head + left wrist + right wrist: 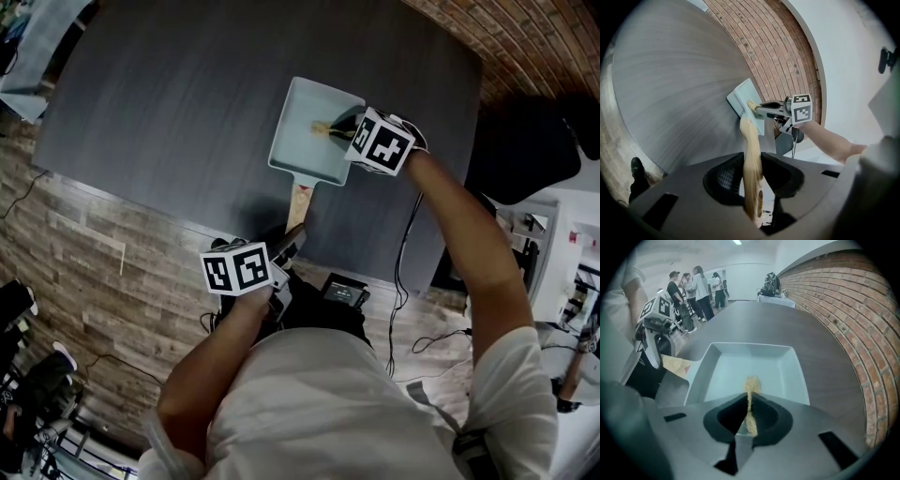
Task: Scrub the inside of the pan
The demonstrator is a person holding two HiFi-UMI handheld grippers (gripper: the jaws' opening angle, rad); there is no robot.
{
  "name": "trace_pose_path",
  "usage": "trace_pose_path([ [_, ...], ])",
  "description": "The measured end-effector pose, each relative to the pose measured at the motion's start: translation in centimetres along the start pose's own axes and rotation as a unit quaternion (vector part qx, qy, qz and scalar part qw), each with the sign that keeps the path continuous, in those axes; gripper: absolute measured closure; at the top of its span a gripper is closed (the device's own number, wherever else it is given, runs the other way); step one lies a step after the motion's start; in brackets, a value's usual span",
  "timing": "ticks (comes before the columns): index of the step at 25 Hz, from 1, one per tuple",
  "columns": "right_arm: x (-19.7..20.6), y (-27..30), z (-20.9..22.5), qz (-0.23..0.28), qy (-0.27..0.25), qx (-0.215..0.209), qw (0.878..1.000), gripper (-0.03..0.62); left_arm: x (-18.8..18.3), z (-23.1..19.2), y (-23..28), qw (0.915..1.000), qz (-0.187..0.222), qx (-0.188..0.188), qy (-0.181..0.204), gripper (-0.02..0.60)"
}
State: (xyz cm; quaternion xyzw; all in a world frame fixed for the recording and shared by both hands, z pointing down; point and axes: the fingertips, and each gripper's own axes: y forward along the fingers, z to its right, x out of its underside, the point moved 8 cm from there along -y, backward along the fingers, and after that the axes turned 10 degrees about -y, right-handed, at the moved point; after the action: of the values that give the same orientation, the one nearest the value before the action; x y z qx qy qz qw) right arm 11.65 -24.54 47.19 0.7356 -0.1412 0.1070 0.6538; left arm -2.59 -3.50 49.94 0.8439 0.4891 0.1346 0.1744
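Pale blue pan [302,131], dark grey table [178,112]

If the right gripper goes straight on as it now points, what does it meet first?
The right gripper would probably meet the floor of the pan, its held scrub pad touching first.

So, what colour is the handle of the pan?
The handle is a pale, light-wood tan. It shows best in the left gripper view.

A lab-like workroom: brick wall [834,301], cables [397,281], onlookers [696,287].
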Motion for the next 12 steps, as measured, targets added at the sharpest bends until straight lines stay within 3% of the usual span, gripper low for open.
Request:
trace_pose_path([
  [12, -0.1, 0.2, -3.5, 0.050, 0.068, -0.041, 0.996, 0.559, 0.0, 0.0, 0.1, 0.9997, 0.020, -0.003, -0.010, 0.460],
])
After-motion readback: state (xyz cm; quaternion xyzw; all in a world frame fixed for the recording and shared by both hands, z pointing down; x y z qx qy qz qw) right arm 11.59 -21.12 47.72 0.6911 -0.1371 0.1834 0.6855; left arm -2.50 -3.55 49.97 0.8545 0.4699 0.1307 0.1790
